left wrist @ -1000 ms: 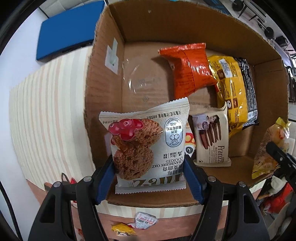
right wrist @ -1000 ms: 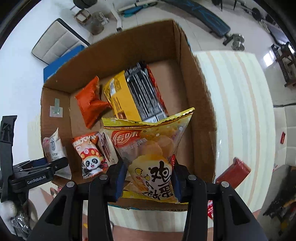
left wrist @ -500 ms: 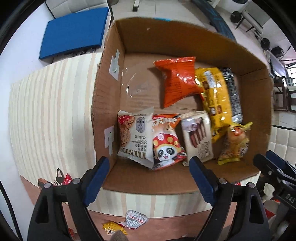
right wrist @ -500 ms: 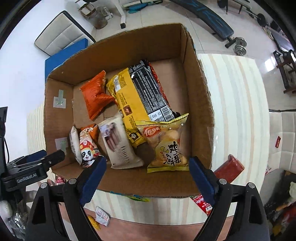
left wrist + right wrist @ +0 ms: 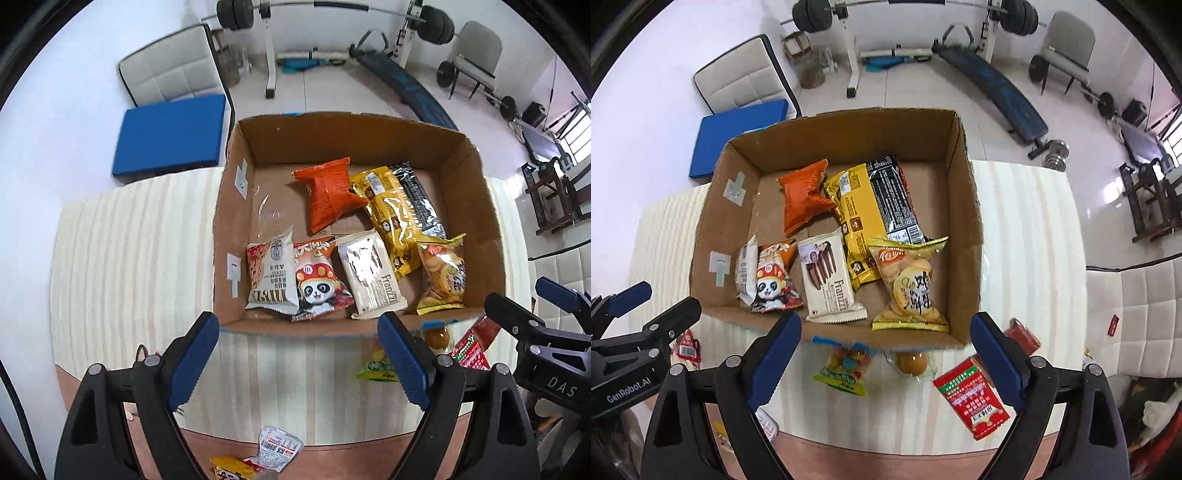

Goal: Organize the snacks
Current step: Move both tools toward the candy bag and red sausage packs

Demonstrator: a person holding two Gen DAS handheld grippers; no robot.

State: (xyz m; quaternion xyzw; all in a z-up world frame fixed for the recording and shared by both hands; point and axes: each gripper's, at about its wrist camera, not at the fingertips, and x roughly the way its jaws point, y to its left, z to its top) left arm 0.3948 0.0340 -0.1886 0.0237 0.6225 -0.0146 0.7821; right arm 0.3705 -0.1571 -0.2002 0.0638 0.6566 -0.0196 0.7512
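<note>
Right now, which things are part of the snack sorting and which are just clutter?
Job:
cardboard box
cookie packet
panda packet
Franzzi wafer packet
red sachet
green candy bag

Clutter:
blue mat
weight bench
grey chair

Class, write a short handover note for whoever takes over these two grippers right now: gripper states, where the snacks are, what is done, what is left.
Left gripper: open, empty, above the table in front of the box.
Right gripper: open, empty, likewise.
In the cardboard box: cookie packet, panda packet, Franzzi wafer, yellow chips bag, orange packet, yellow-black bag.
Left on the table: green candy packet, round amber snack, red sachet, plus small packets near the front edge.
</note>
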